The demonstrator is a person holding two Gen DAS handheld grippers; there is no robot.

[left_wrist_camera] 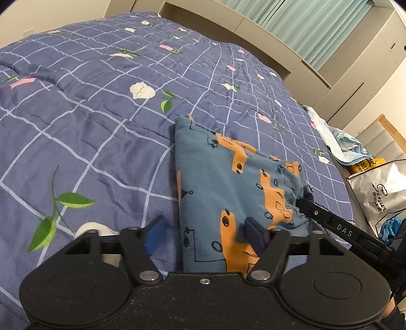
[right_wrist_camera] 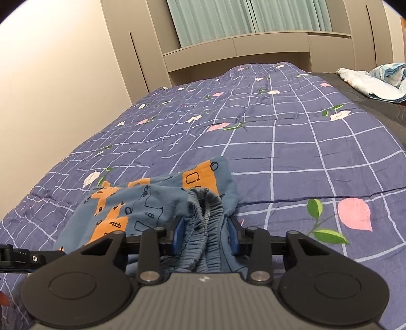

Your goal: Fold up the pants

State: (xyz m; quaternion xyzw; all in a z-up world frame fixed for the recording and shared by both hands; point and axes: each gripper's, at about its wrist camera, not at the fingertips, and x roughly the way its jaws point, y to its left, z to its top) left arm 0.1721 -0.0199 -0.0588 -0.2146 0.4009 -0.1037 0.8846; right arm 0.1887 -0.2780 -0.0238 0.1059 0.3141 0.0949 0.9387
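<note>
Purple checked bedding [left_wrist_camera: 88,121] printed with flowers covers the bed, with pale cabinets [right_wrist_camera: 228,50] and green curtains [right_wrist_camera: 210,20] behind. Blue pants [left_wrist_camera: 215,182] with orange blocks (folded into a compact stack) lie on the bedding in front of me. My left gripper [left_wrist_camera: 205,233] has its 2 fingers spread apart, one over bare bedding, the other over the pants' near edge. My right gripper [right_wrist_camera: 206,234] has its fingers clamped on the gathered elastic waistband [right_wrist_camera: 203,210] at the stack's right side. Crumpled pale cloth [right_wrist_camera: 375,81] lies at the bed's far right.
</note>
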